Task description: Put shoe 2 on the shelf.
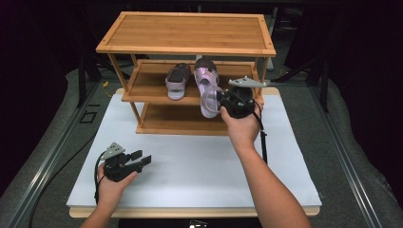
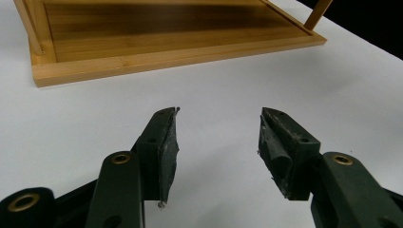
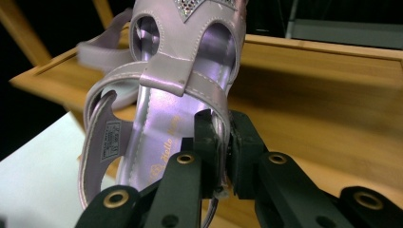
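Nearest the person, the left gripper (image 1: 142, 160) lies low over the white table (image 1: 199, 161), its jaws spread wide with nothing between them. Farther on, the right gripper (image 1: 221, 100) is clamped tight on the heel strap of a lilac sandal (image 1: 207, 85), held aloft and tilted at the front edge of the rack's (image 1: 186, 47) middle shelf. Behind, its mate (image 1: 177, 80) rests on that shelf.

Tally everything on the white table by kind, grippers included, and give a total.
Purple sandals: 2, one held at the middle shelf's front edge, one resting on that shelf
Wooden shoe rack: 1
Grippers: 2, the left gripper open, the right gripper clamping a sandal's heel strap
Total: 5
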`<state>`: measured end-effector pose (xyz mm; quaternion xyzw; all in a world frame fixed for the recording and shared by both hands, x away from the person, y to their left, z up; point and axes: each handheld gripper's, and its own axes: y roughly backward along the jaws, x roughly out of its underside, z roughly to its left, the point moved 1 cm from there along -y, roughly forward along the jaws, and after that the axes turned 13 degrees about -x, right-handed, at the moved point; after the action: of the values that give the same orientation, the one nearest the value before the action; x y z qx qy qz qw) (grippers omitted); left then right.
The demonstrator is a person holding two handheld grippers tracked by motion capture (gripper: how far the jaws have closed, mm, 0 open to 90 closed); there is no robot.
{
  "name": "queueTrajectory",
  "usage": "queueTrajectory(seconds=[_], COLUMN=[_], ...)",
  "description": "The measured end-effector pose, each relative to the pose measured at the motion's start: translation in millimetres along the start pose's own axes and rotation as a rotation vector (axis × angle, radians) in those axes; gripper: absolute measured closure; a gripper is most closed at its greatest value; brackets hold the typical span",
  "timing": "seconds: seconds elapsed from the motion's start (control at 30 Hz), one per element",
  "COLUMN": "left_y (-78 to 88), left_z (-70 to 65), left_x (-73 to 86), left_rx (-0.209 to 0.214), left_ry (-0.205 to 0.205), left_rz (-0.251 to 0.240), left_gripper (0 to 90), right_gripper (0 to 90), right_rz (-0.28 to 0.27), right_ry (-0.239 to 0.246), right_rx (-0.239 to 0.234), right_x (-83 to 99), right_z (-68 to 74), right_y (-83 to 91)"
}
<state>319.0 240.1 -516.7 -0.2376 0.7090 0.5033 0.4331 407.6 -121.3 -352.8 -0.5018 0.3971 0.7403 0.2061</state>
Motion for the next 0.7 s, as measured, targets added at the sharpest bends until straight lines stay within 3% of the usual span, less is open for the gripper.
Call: queueTrajectory(seconds=[0.17, 0.7], left_y=[0.1, -4.6], left_z=[1.1, 1.2], left_x=[-0.5, -0.5], left_rx=[0.003, 0.017], left_ry=[0.003, 0.0], left_rz=[-0.003, 0.012], left_gripper=[47.5, 47.5], right_gripper=[83.1, 82.7], right_rz=[0.01, 0.025], right_ry=[-0.01, -0.074], right_rx=[0.084, 0.181], right_x=[-17.7, -33.3], right_z=[-0.4, -11.0], right_y=[-25.9, -61.4])
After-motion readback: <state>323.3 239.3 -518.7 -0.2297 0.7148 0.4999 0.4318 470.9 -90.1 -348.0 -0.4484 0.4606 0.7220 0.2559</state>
